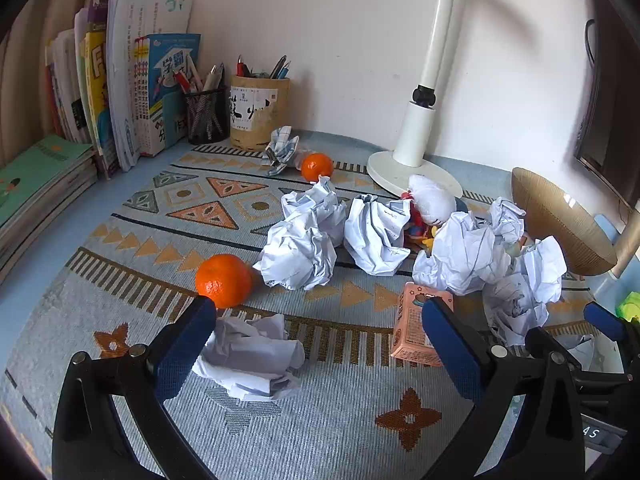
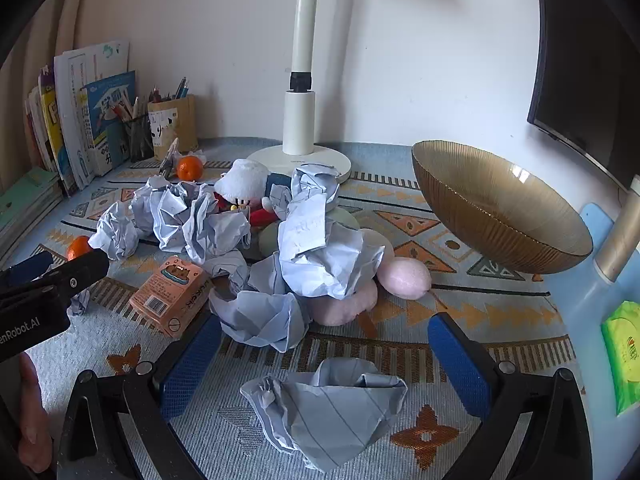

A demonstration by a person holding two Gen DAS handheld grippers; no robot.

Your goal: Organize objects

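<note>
Several crumpled paper balls lie on a patterned mat (image 1: 328, 432). My left gripper (image 1: 320, 344) is open, with one paper ball (image 1: 250, 360) between its fingers, nearer the left finger. A near orange (image 1: 224, 280) sits just beyond that finger; a far orange (image 1: 317, 166) lies by the pen holders. A pink box (image 1: 416, 332) stands by the right finger. My right gripper (image 2: 324, 360) is open around another paper ball (image 2: 328, 404). Behind it lie a paper pile (image 2: 320, 256), pink plush (image 2: 404, 276), a white-capped plush toy (image 2: 244, 184) and the pink box (image 2: 172, 296).
A gold bowl (image 2: 500, 208) stands tilted at the right. A white lamp base (image 2: 298, 160) stands at the back. Books (image 1: 132, 92) and two pen holders (image 1: 256, 112) line the back left. A green pack (image 2: 624, 356) lies at the right edge. The left gripper shows in the right wrist view (image 2: 44, 280).
</note>
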